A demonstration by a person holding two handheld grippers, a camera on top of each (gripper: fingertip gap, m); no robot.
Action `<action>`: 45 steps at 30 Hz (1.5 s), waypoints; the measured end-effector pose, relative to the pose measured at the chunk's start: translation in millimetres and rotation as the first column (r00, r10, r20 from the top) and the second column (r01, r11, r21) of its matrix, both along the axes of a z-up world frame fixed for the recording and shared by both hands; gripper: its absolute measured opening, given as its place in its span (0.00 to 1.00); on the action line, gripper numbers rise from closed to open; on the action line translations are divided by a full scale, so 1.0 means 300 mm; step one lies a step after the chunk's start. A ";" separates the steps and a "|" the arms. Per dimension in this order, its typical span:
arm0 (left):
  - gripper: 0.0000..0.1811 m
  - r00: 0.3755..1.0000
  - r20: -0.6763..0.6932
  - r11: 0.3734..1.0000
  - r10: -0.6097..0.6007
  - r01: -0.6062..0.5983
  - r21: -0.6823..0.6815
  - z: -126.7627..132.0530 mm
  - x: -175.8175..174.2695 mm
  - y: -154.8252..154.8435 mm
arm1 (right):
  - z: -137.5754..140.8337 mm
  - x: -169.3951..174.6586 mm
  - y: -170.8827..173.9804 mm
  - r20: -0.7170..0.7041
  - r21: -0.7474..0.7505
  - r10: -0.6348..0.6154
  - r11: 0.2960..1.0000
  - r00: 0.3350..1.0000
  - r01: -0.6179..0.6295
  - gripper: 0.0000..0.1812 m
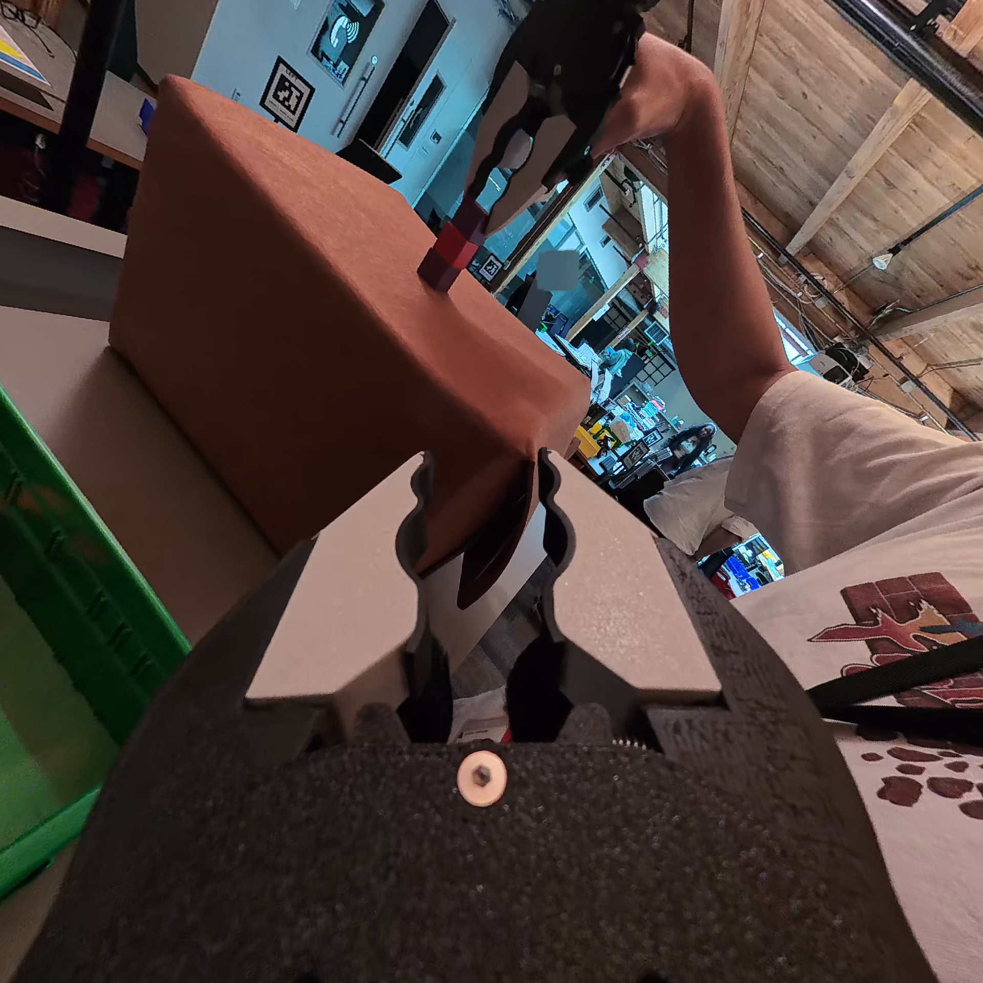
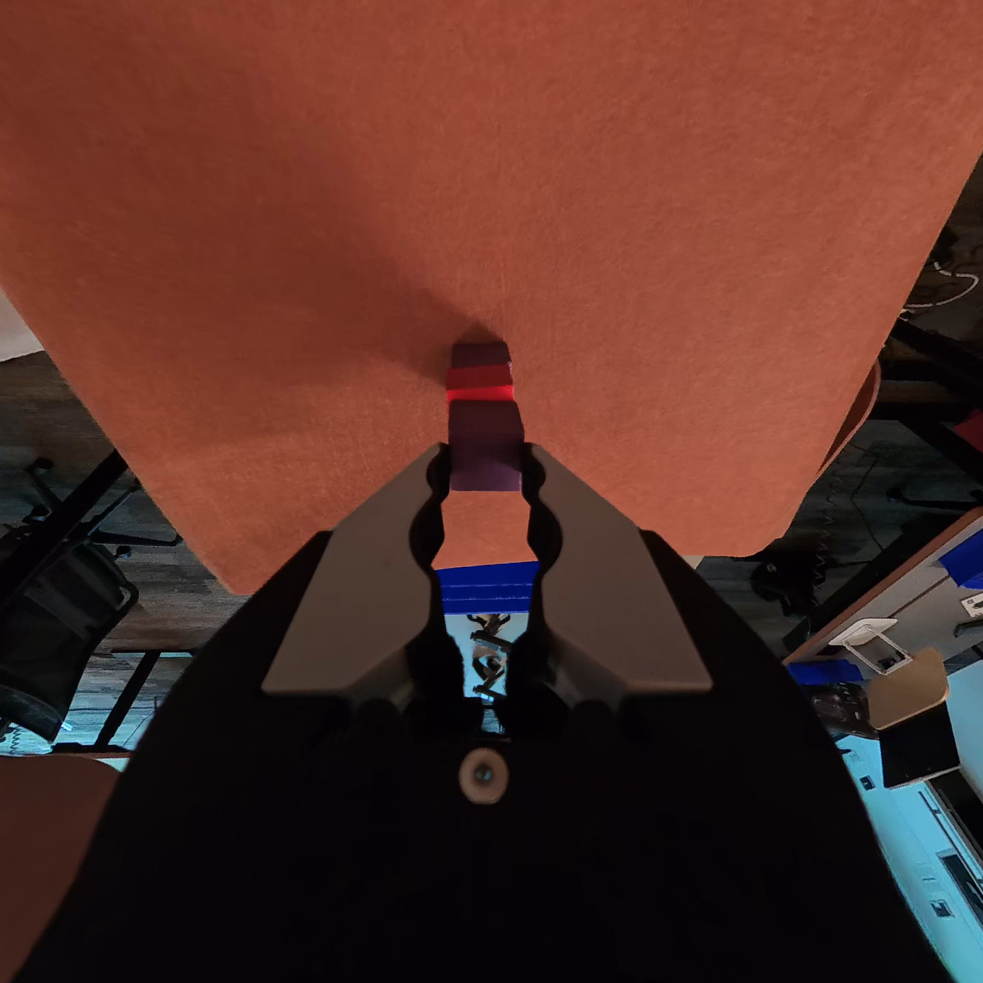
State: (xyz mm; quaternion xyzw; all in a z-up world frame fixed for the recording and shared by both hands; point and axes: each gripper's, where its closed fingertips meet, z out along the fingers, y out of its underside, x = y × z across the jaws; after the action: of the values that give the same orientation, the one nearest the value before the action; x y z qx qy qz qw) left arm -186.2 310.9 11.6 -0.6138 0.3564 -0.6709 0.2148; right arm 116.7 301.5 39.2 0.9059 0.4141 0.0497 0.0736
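A rust-brown felt-covered box [image 1: 298,319] stands on a pale table [image 1: 106,425]. A small stack of three cubes stands on its top: a purple cube [image 1: 439,272] at the bottom, a red cube [image 1: 456,247], and a purple top cube [image 1: 472,223]. My right gripper [image 2: 484,452] comes down from above and is shut on the top purple cube [image 2: 484,457]; the red cube [image 2: 481,383] and the bottom cube [image 2: 477,353] lie beyond it. It also shows in the left wrist view [image 1: 486,210]. My left gripper [image 1: 484,457] is open, with the box's near corner and a loose felt flap [image 1: 494,548] between its fingers.
A green plastic crate [image 1: 64,585] stands left of the box. A person's arm [image 1: 707,255] and pale printed shirt [image 1: 851,505] fill the right side. A blue object [image 2: 486,588] lies past the box edge. Office chairs [image 2: 58,611] and a desk [image 2: 904,611] stand around.
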 end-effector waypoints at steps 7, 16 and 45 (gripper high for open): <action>0.22 1.000 -0.001 1.000 -0.001 0.001 0.002 0.004 0.006 0.005 | -0.007 -0.009 0.007 0.008 0.006 0.034 0.999 0.999 -0.034 0.14; 0.22 1.000 -0.013 1.000 -0.011 0.011 0.002 -0.004 0.017 0.003 | -0.013 -0.009 0.008 0.006 -0.002 0.025 1.000 1.000 -0.025 0.17; 0.23 0.235 -0.721 0.714 0.652 -0.511 0.479 -0.896 0.009 0.850 | 0.014 -0.484 -0.700 -0.858 0.513 0.185 0.278 0.479 0.812 0.24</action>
State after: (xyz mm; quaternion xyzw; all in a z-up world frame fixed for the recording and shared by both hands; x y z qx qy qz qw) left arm -183.4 566.0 -257.3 -0.9292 0.2049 -0.1163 0.2848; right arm -28.5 91.5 43.4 0.7589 0.0636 -0.1651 -0.6267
